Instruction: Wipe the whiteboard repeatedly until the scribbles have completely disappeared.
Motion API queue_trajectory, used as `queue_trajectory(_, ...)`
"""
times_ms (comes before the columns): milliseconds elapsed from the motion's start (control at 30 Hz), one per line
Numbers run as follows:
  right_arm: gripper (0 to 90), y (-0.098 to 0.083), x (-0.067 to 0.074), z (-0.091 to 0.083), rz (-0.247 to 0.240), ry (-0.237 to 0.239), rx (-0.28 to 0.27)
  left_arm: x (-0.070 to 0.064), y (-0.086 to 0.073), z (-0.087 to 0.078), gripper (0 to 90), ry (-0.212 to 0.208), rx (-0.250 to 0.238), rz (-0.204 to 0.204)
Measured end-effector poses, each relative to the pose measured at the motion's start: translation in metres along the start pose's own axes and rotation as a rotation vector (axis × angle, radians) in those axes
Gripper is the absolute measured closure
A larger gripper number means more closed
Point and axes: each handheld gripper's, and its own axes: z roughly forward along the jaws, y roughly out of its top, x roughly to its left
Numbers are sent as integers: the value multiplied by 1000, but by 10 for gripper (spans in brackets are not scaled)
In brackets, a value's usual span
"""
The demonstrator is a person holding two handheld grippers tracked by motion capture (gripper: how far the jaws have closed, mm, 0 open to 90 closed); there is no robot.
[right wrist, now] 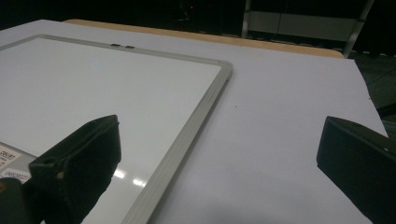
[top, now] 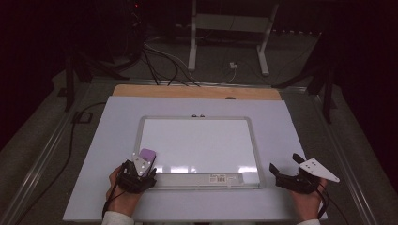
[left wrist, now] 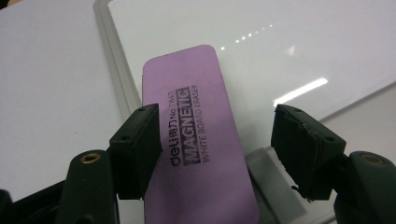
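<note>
**Purple eraser at the near left corner of the whiteboard**

Purple foam, printed "magnetic white board eraser", marks the eraser (left wrist: 198, 140), which lies on the near left corner of the whiteboard (top: 197, 145), partly over its frame. The left gripper (left wrist: 215, 149) straddles it with jaws apart: one pad is at the eraser's left edge, the other stands clear to its right. The step appears to be a grasp or a release; which one is unclear. A grasp would call for closing squarely across the width. The right gripper (right wrist: 219, 163) rests wide open off the board's near right corner. The eraser's near end is cut off, and contact at the left pad is hard to judge.
</note>
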Motion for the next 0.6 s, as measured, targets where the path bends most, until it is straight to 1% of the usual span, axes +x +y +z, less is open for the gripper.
queue_trajectory(300,3,0,0,0,0,0,-1,7,0,0,338,4,11,-22)
queue_trajectory(467,3,0,0,0,-1,0,0,7,-1,1,338,14,12,-21)
queue_trajectory(600,3,0,0,0,2,-1,0,9,-2,1,339,12,10,-32)
